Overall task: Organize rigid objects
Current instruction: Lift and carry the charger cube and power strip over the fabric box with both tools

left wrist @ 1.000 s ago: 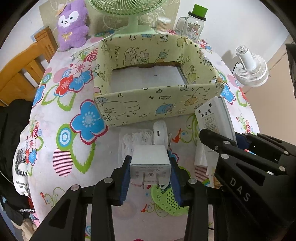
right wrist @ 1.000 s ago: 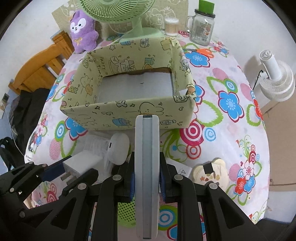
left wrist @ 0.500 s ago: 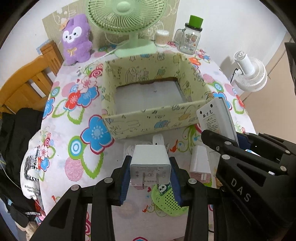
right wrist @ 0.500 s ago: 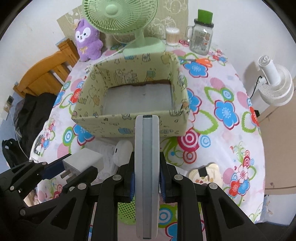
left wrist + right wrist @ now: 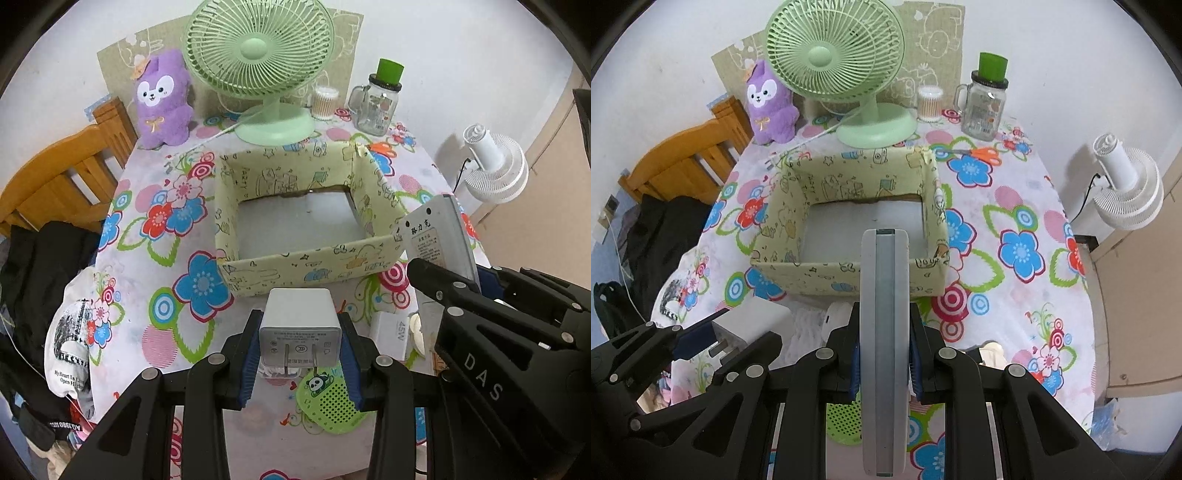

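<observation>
Fingers [image 5: 248,363] of the left gripper [image 5: 299,363] clamp a white charger block [image 5: 299,325] between blue pads, prongs facing the camera, block held above the counter [image 5: 147,295] just in front of the box [image 5: 306,269]. Right gripper [image 5: 882,365] is pinched tight on a flat grey-white device [image 5: 884,332] held edge-on, its top end overlapping the box's near wall in view.

Box: open-top, square, soft-looking walls w/ pale yellow-green cartoon print, plain whitish floor, nothing in it. Counter cover: white cloth w/ bright flower & ring print. Charger: smooth plastic cube, rounded corners. Device: slim slab, grey band along the edge.

Left wrist view only: device's labelled flat face w/ printed text, a second white adapter marked 45W [image 5: 391,334] lying on the counter, green perforated disc w/ panda [image 5: 332,400]. Right wrist view only: orange-handled scissors [image 5: 982,152] behind the box, white rounded item [image 5: 836,317] near the fingers. Both: green desk fan [image 5: 260,66], purple plush [image 5: 162,99], glass jar w/ green lid [image 5: 378,103] at the back.
</observation>
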The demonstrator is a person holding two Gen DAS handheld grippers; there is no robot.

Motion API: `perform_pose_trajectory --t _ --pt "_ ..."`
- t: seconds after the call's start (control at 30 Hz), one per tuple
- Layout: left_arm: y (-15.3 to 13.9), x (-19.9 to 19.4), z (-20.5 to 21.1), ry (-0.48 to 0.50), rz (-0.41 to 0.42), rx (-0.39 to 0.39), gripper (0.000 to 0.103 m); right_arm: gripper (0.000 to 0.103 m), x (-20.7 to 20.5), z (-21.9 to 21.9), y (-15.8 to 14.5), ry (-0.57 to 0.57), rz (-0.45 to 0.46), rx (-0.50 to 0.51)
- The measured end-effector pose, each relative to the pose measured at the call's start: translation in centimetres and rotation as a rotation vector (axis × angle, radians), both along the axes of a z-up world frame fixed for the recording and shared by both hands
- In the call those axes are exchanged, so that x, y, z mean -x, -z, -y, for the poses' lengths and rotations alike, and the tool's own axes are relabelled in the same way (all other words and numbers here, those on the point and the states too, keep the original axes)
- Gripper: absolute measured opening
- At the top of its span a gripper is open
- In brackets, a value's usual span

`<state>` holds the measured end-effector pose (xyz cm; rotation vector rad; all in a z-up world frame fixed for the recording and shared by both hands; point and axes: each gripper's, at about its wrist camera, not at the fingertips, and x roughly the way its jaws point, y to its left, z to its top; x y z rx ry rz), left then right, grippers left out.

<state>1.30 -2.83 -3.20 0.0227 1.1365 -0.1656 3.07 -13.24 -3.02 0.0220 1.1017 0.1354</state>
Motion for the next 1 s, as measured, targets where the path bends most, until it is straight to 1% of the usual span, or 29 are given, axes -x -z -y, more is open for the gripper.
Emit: perform_pose_trajectory --t 0.17,0.37,0.53,0.73,1.0 --pt "-0.7 -0.2 -0.3 -0.003 0.023 0.002 0.040 0.023 0.0 -0.1 -0.9 0.005 0.014 0.008" --pt "-1.2 -0.7 -1.2 -0.004 0.037 0.022 0.040 0.023 0.0 -0.7 -1.9 0.016 0.037 0.032" --pt "-1.5 -1.4 -2.3 0.005 0.050 0.017 0.040 0.023 0.2 -1.3 -1.9 0.028 0.028 0.023" --pt "-1.7 -2.1 -2.9 0.020 0.058 0.018 0.040 0.023 -0.1 -2.2 -2.2 0.038 0.037 0.031" --pt "-2.1 -3.5 -2.7 0.005 0.061 0.014 0.040 0.023 -1.5 -2.6 -2.5 0.006 0.037 0.021"
